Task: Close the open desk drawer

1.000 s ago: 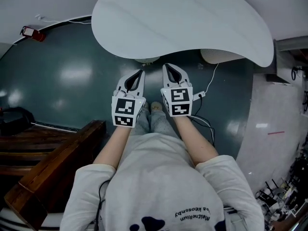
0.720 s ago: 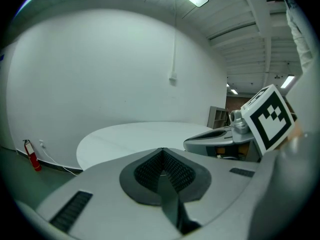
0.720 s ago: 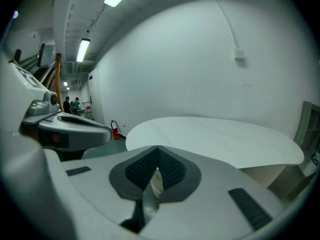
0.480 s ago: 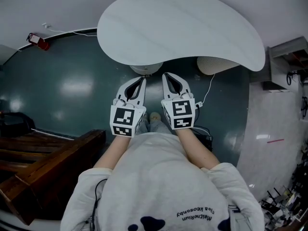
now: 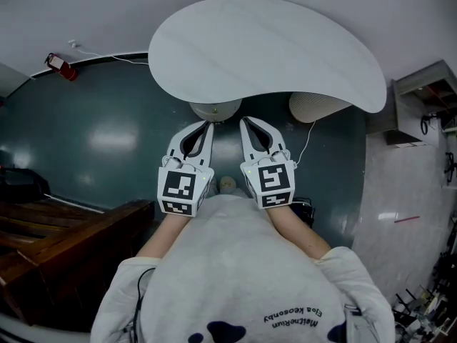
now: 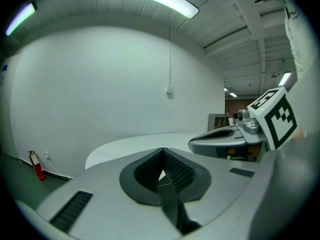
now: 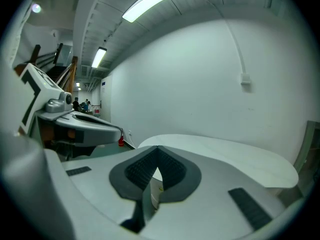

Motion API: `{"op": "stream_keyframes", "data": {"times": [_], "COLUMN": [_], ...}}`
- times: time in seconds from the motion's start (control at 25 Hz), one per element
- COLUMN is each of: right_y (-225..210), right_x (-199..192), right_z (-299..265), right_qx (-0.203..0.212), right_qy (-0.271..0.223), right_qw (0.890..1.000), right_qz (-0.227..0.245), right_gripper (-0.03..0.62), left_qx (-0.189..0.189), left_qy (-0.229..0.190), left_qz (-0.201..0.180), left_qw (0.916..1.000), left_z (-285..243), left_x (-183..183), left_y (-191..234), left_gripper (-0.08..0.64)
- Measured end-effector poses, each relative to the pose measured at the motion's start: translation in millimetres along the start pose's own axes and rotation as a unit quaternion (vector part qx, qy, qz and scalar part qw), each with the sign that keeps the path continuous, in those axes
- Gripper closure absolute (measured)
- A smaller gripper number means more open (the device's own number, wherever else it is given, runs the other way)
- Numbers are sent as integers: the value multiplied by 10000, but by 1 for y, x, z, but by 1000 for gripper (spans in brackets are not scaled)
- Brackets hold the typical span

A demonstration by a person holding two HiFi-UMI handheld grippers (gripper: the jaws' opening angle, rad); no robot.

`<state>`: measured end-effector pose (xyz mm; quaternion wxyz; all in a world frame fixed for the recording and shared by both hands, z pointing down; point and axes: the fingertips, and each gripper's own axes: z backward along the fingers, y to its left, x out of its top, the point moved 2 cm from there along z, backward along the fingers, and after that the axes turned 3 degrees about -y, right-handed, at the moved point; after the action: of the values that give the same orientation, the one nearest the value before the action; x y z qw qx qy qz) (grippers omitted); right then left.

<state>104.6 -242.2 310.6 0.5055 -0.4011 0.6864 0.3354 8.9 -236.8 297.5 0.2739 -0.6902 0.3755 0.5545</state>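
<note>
No desk drawer shows in any view. My left gripper point(image 5: 208, 124) and right gripper point(image 5: 245, 119) are held side by side in front of the person's chest, pointing at the near edge of a white rounded table point(image 5: 271, 48). Both are shut with nothing between their pads. In the left gripper view the left gripper's point(image 6: 162, 149) tips meet, with the tabletop point(image 6: 120, 148) beyond them. The right gripper point(image 7: 158, 147) looks the same in its own view, over the table point(image 7: 230, 154).
A dark wooden piece of furniture point(image 5: 64, 241) stands at the lower left. Under the table are its round pedestal base point(image 5: 214, 108), a pale round object point(image 5: 321, 104) and a white cable point(image 5: 305, 140). A red fire extinguisher point(image 5: 58, 66) stands by the wall. Shelving point(image 5: 421, 91) is at the right.
Both grippers have risen together, still shut and side by side. The wooden furniture at the lower left has slid lower in the head view.
</note>
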Motion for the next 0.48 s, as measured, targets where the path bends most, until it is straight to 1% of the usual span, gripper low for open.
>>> {"op": "stream_keyframes", "data": {"times": [0.28, 0.44, 0.48], "right_y": [3, 5, 5], "right_x": [14, 23, 23], "right_z": [23, 36, 39], "right_qx": [131, 201, 204], "right_qy": [-226, -415, -435], "right_qw": [9995, 9987, 9986], "right_qz": [-195, -234, -226], "right_gripper": [575, 575, 575], "left_qx": [22, 11, -13], "left_qy": [-115, -223, -242], "left_qz": [109, -229, -244], "left_qw": [9999, 9995, 9994], "left_z": [16, 20, 22], "left_x": [12, 19, 19], "left_y": [-16, -31, -34], "left_gripper": [551, 551, 551]}}
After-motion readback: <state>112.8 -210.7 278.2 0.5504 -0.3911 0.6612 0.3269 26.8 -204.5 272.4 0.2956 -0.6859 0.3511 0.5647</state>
